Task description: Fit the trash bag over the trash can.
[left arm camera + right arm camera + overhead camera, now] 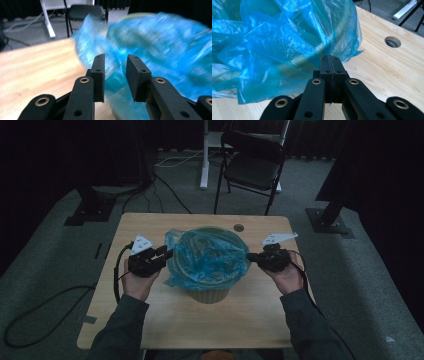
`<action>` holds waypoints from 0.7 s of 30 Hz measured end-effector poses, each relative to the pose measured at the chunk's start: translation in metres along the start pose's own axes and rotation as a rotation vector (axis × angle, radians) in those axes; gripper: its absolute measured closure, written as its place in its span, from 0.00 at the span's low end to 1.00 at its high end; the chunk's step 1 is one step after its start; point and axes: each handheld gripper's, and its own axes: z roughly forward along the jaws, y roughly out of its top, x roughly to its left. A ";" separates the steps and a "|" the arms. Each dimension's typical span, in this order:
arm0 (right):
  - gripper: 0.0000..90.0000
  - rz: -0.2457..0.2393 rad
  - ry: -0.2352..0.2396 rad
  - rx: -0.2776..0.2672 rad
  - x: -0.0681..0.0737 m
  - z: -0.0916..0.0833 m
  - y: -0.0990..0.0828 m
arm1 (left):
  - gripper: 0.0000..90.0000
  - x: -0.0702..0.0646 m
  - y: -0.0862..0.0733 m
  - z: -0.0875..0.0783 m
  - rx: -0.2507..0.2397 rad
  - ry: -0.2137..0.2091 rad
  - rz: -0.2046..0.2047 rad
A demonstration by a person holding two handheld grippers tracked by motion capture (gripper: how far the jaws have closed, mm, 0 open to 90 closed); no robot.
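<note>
A pale round bin stands mid-table, lined with a crumpled blue plastic bag whose edge hangs over its rim. My left gripper sits at the bag's left side. Its jaws stand apart, and loose blue film lies between and beyond them without being pinched. At the right rim, my right gripper has its jaws pressed together on a fold of the bag's edge, which pulls taut toward the tips.
The wooden table has a round cable hole behind the bin. Beyond the far edge stand a black folding chair and a white desk leg. Cables lie on the grey floor at the left.
</note>
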 end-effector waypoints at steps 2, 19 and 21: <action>1.00 0.009 0.004 0.007 -0.001 0.003 -0.001 | 0.76 0.003 -0.004 0.007 0.019 0.002 -0.008; 0.89 0.054 0.013 -0.013 -0.016 -0.002 -0.002 | 0.76 0.018 0.001 0.011 0.006 0.037 -0.022; 0.86 0.059 0.012 -0.039 -0.018 -0.006 0.003 | 0.76 0.018 0.005 0.011 -0.002 0.031 -0.018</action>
